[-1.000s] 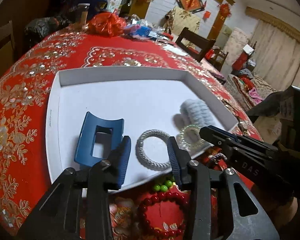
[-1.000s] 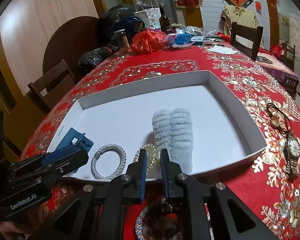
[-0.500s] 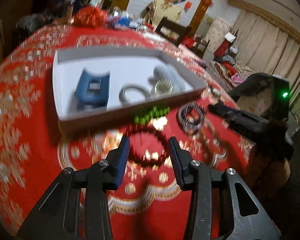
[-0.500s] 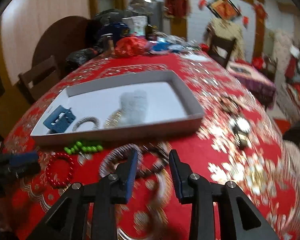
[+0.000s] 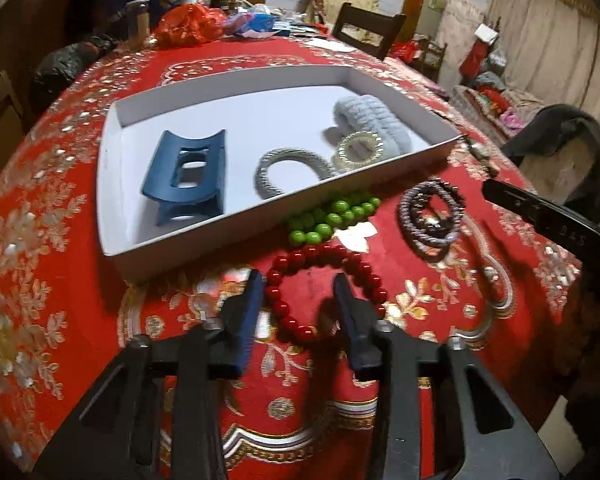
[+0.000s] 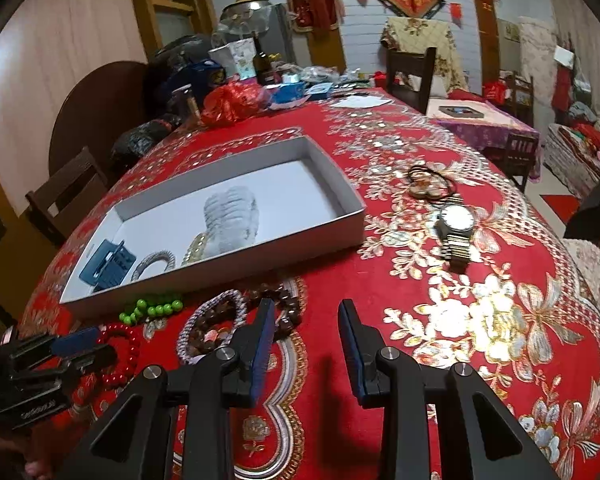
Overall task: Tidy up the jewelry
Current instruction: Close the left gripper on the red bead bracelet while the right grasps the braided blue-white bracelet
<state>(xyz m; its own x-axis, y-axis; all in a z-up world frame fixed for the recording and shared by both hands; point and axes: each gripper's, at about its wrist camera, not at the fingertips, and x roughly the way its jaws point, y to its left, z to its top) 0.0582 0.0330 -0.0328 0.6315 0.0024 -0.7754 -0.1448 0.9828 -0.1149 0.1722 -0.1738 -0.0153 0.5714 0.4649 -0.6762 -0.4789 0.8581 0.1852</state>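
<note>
One red bracelet [image 5: 324, 292] lies flat, its near-left arc between the left gripper's [image 5: 298, 296] closing, untouching jaws; right gripper [image 6: 306, 330] open, empty.

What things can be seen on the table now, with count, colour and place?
tray: one, white, on the red tablecloth
hair claw: one, blue, in tray, left
woven bracelet: one, silver, in tray
clear bracelet: one, pale gold, beside scrunchies
scrunchies: two, pale blue, in tray, right
green beads: one string, before tray
red beads: one bracelet, between left jaws
dark bracelets: a pile, purple-brown
watch: one, right of tray
left hand-held gripper: open, closing
right hand-held gripper: open, empty
</note>
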